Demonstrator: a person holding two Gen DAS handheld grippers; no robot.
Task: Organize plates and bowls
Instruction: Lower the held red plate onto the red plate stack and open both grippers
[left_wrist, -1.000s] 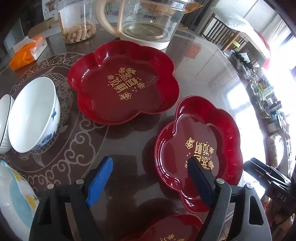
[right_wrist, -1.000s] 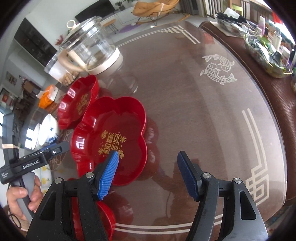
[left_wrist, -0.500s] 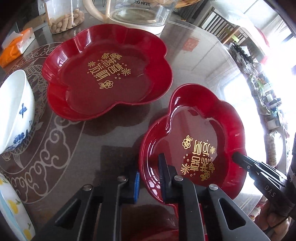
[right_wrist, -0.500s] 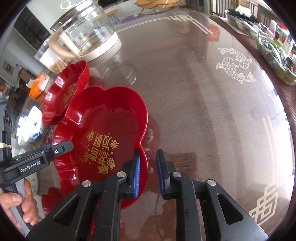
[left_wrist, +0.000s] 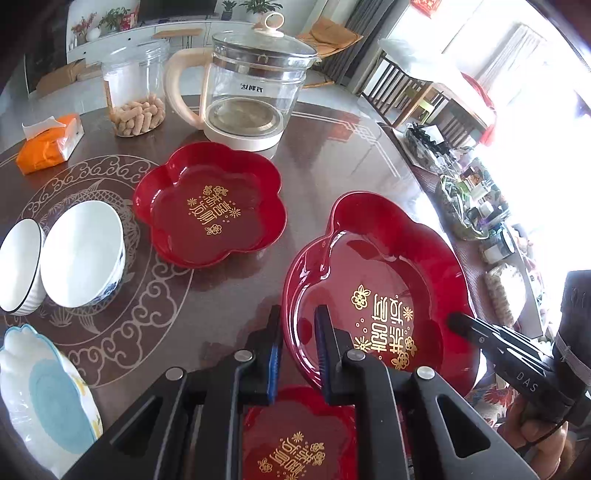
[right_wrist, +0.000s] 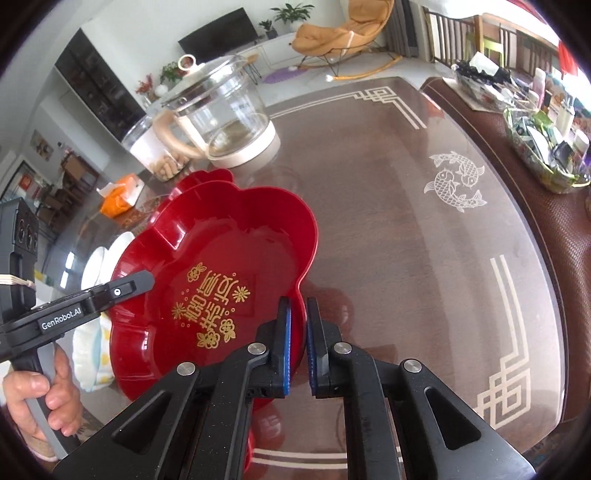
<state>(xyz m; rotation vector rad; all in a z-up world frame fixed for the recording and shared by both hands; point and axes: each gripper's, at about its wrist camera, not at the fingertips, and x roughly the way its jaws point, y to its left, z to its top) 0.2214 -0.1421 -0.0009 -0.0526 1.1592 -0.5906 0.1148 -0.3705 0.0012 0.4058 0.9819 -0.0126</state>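
Observation:
A red flower-shaped plate (left_wrist: 373, 273) with gold writing hangs lifted above the table, held by both grippers. My left gripper (left_wrist: 297, 347) is shut on its left rim. My right gripper (right_wrist: 298, 343) is shut on the opposite rim of the same plate (right_wrist: 207, 266). A second red plate (left_wrist: 210, 206) lies on the table further back. A third red plate (left_wrist: 295, 439) lies under the left gripper. Two white bowls (left_wrist: 81, 254) stand at the left. A white plate with a blue centre (left_wrist: 44, 398) lies at the lower left.
A glass kettle (left_wrist: 255, 96) on a cream base, a clear jar of peanuts (left_wrist: 136, 92) and an orange tissue pack (left_wrist: 50, 142) stand at the back. A cluttered side table (right_wrist: 535, 122) is at the right. Bare glass-topped table (right_wrist: 424, 258) spreads right of the held plate.
Both grippers closed on opposite rims of the near red plate and have lifted it off the table, uncovering more of the third red plate beneath.

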